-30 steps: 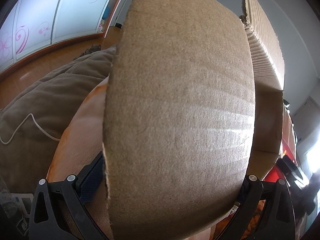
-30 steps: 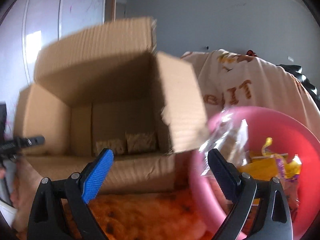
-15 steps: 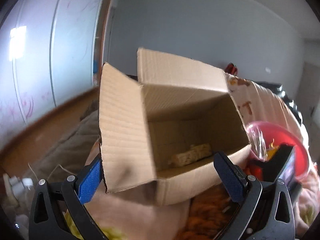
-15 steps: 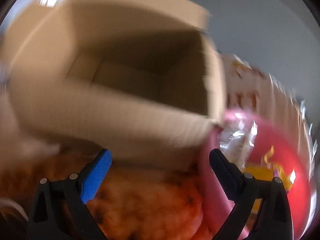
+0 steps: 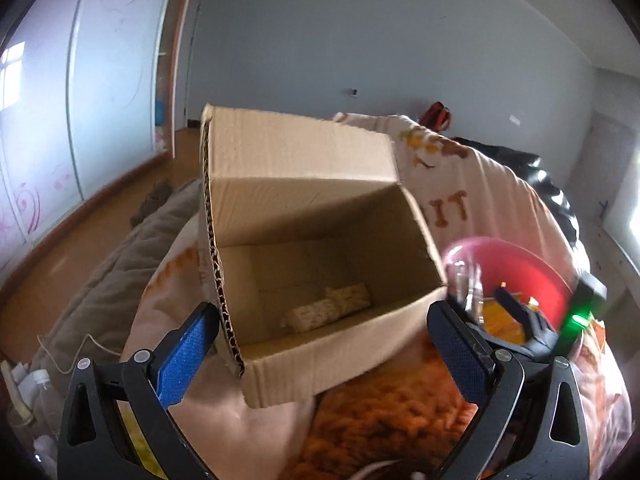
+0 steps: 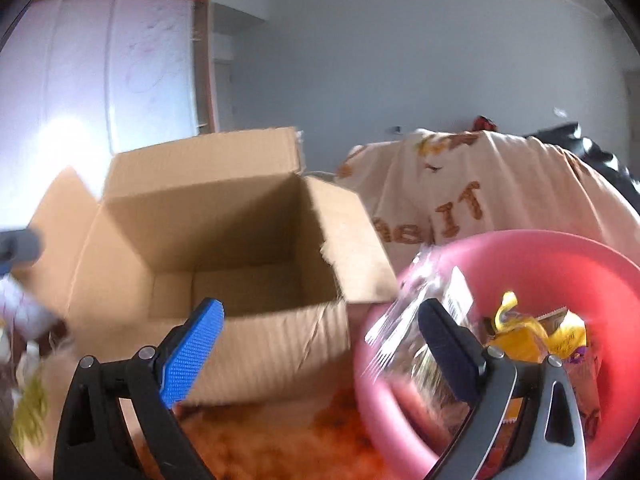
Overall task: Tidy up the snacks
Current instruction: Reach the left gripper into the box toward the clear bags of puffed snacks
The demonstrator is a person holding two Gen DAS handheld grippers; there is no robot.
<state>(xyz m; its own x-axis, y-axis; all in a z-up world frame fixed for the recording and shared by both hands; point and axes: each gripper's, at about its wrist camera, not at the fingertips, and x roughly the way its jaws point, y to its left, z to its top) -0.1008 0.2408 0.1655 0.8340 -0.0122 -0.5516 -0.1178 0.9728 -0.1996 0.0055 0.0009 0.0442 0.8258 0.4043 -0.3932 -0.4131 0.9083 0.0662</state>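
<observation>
While we look along both sets of fingers, we see a bed covered by a cream printed blanket [image 6: 460, 200] and an orange fuzzy throw [image 5: 392, 412]. On it stands an open cardboard box [image 5: 312, 344], its flaps up, with two pale wrapped snack bars [image 5: 328, 308] lying on its floor. Just beside the box, to its right, sits a pink bowl [image 6: 560, 256] holding more snacks: a clear crinkly packet [image 6: 404, 340] against its near-left rim and yellow packets [image 6: 532, 332] deeper in. Our left gripper [image 5: 320, 352] hangs before the box with jaws spread wide, holding nothing. Our right gripper [image 6: 316, 348] is likewise spread and empty, one finger before the box front, the other over the bowl's packets.
</observation>
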